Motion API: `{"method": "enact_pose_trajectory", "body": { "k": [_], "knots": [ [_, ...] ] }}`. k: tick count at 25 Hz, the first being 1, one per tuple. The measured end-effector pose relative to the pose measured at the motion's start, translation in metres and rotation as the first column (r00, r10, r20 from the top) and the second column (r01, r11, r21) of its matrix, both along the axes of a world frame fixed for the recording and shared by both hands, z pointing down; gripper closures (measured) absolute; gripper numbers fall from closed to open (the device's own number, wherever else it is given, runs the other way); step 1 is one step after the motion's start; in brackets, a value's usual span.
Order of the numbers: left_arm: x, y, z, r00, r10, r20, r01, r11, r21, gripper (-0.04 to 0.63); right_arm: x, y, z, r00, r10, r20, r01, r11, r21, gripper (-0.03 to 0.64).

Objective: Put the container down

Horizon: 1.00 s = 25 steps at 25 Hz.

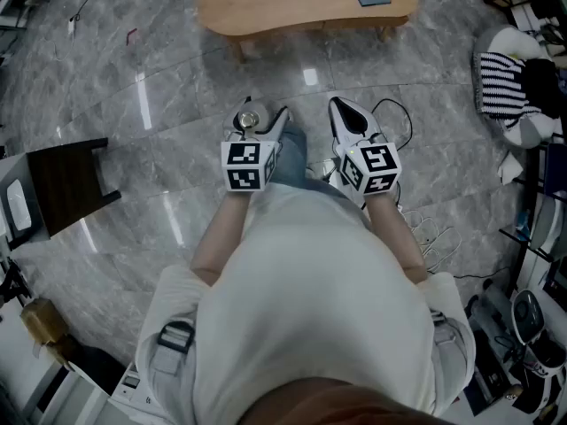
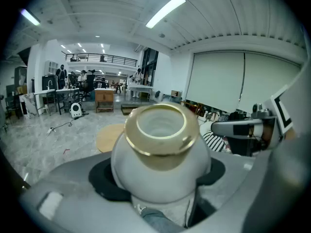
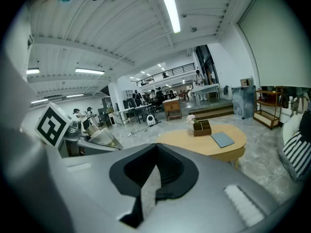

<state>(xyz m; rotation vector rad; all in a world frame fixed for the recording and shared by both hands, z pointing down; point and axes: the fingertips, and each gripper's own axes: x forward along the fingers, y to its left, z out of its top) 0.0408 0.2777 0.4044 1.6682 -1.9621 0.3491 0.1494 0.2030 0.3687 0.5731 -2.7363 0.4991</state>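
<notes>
A white round container with a gold rim fills the left gripper view, mouth facing away from the camera. My left gripper is shut on it, the black pads pressing its sides. In the head view the container is held at waist height above the floor by the left gripper. My right gripper is beside it, shut and empty, its jaws meeting at the tip. The right gripper view also shows the container at its left edge.
A low round wooden table stands ahead on the marble floor, with a flat grey pad and a small box of flowers on it. A dark chair is at left. A striped cushion and cables lie at right.
</notes>
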Motion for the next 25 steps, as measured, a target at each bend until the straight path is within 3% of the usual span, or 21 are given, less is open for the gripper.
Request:
{"method": "enact_pose_trajectory", "body": {
  "k": [5,12,20,25],
  "knots": [
    [0.041,0.043,-0.017,1.000,-0.011,-0.028,0.012,0.999,0.040,0.250,0.034,0.044,-0.012,1.000,-0.010,-0.009,0.010,0.999,0.048,0.620],
    [0.066,0.066,-0.034,1.000,0.007,-0.014,-0.006,0.996,0.084,0.250,0.063,0.071,-0.020,1.000,-0.025,-0.009,0.025,0.997,0.069,0.620],
    [0.077,0.075,-0.038,1.000,-0.019,-0.010,0.020,0.996,0.091,0.250,0.071,0.082,-0.018,0.998,-0.056,0.002,0.056,0.997,0.057,0.620],
    [0.070,0.084,-0.037,0.999,-0.043,-0.008,0.044,0.996,0.080,0.250,0.065,0.088,-0.020,0.996,-0.074,0.055,0.072,0.997,0.026,0.618]
  ]
}}
